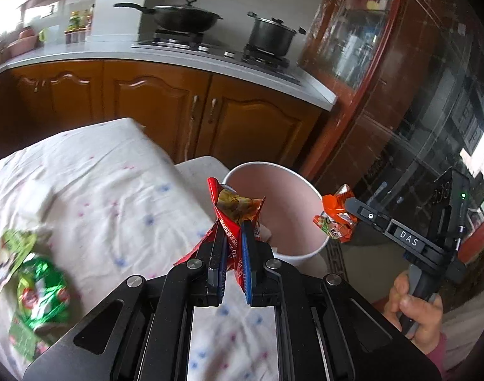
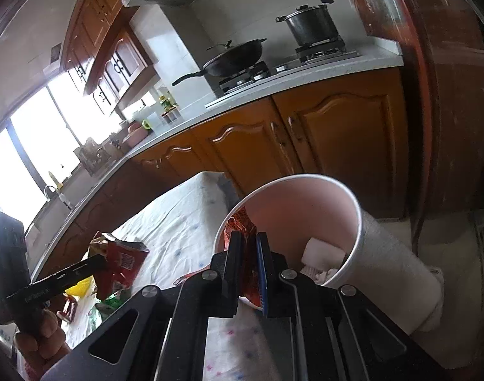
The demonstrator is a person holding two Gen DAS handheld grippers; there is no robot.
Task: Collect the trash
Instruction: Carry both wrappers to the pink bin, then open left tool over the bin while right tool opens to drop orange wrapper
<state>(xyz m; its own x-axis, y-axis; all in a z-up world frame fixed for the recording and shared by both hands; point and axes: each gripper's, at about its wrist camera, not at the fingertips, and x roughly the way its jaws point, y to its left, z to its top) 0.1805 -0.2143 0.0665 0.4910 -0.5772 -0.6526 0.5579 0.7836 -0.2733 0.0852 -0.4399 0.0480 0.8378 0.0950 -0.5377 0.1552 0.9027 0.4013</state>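
A tabletop (image 1: 92, 184) under a white cloth with small coloured dots filled the left and near part of the scene, with brown kitchen cabinets (image 1: 165, 101) and a stove bearing a wok (image 1: 181, 16) and a pot (image 1: 272, 33) far behind it. At the tabletop's right edge stood a pale pink bin (image 1: 297, 219), open at the top, with white crumpled paper (image 2: 322, 252) lying at its bottom.

The left gripper (image 1: 234, 231) had its fingers pressed nearly together, pinching a red snack wrapper (image 1: 238, 206) that stood up between them, just left of the bin's rim. The right gripper (image 2: 249, 243), held in a person's hand (image 1: 414, 308), likewise had its fingers pinched on an orange wrapper (image 1: 335, 219) (crumpled, hanging at the bin's right rim in the left wrist view, and over the bin's mouth in its own).

Near the left edge of the tabletop lay a green wrapper (image 1: 40, 292) and a pale green packet (image 1: 7, 254), well apart from both grippers.
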